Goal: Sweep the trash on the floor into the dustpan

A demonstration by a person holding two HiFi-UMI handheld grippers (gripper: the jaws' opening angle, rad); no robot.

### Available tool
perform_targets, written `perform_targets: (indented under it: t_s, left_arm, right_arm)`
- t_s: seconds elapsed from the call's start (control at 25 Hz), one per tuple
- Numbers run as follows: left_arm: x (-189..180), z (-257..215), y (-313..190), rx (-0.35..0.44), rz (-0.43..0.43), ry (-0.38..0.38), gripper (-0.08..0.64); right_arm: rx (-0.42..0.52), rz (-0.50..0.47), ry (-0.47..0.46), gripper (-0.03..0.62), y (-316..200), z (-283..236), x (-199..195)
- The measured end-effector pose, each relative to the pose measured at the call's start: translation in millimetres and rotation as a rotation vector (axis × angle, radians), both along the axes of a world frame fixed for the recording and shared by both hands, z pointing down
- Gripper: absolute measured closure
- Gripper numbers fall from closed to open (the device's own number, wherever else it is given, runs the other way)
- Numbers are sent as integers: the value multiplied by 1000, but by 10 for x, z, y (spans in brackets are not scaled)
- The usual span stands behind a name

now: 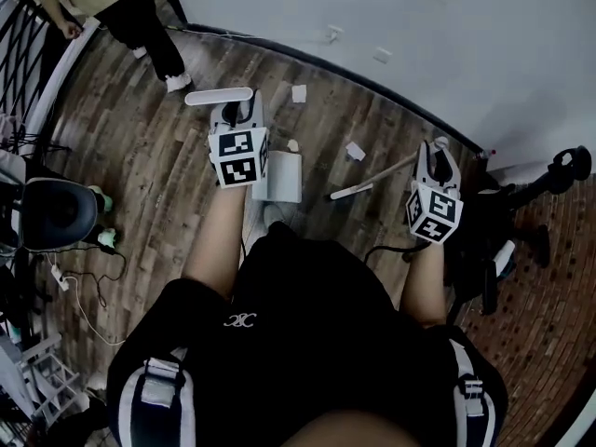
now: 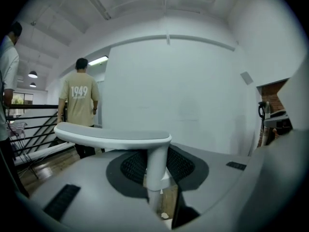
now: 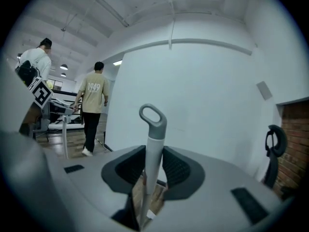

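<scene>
My left gripper (image 1: 239,115) is shut on the upright stem of the dustpan's white T-shaped handle (image 2: 113,138); its crossbar (image 1: 219,96) sits just above the jaws. The white dustpan (image 1: 280,176) rests on the wooden floor below that hand. My right gripper (image 1: 436,154) is shut on the broom's grey pole (image 3: 153,151), whose loop end (image 3: 151,115) sticks up past the jaws. The pole (image 1: 372,178) slants down to the floor at the dustpan's right. White paper scraps lie ahead: one (image 1: 299,93) farther off, one (image 1: 355,151) near the pole, one (image 1: 292,144) by the dustpan.
A white wall (image 1: 419,35) runs along the far side. A person (image 1: 140,26) in a beige shirt stands at the back left by a black railing (image 1: 19,45). A chair (image 1: 51,214) and cables are on the left, a black stand (image 1: 549,180) on the right.
</scene>
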State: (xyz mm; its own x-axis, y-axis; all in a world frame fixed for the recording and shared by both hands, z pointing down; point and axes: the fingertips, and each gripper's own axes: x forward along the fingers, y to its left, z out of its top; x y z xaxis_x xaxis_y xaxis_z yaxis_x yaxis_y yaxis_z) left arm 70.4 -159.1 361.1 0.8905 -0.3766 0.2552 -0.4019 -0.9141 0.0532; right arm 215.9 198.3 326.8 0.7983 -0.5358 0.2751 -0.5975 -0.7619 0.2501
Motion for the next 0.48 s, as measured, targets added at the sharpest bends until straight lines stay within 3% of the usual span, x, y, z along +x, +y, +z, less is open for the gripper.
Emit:
perform_targets:
  t_s: [0.2,0.48]
  left_arm:
    - [182,375,-526,-75,-106,-30,457]
    - [180,871,-1130,-168,-360,-86,457]
  right_arm:
    - [-61,27,-42,477,12,340,485]
    - [-135,63,-62,477,93,682,1302]
